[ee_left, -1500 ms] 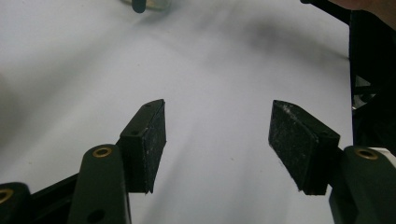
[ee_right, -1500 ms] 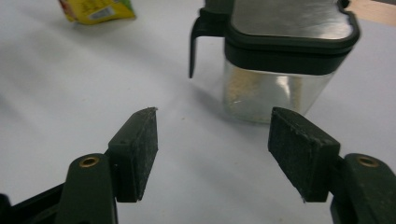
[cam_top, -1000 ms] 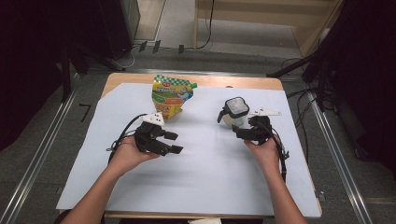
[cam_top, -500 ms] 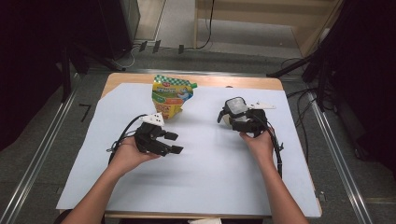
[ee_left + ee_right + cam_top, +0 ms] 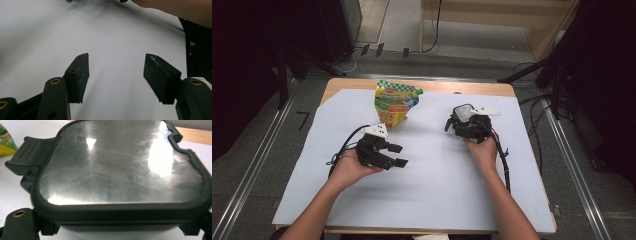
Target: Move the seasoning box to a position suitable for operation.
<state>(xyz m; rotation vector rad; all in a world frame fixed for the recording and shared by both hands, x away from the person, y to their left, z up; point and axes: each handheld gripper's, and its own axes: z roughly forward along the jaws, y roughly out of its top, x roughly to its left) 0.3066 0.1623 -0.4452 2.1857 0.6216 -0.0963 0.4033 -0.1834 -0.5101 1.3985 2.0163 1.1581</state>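
Where the work is concentrated, at the far right of the sheet, a lidded container [image 5: 463,114] with a black rim and a glossy, reflective lid is set flat on the surface. It is approached from its near side by the right gripper [image 5: 460,123]. In the right gripper view the container [image 5: 120,170] is seen at very close range, with its near edge lying between the jaw arms. The jaws have just been opening. The pads are hidden under the rim, so it cannot be told whether the container is clamped or merely straddled. A side latch is presented towards the left of that view, which suggests that the container is approached square-on for a grip across its body.

The left gripper [image 5: 397,155] is held low at the near left, well apart from the container, apparently in reserve. Its jaws are set apart with nothing between them [image 5: 116,75].

A printed, brightly coloured pouch [image 5: 396,102] is stood upright at the far centre, near neither gripper.

A white sheet [image 5: 437,200] is spread over a wooden table [image 5: 462,87], whose far edge is left exposed. The table is surrounded by grey flooring, with metal rails at both sides and cables at the far end and the right.
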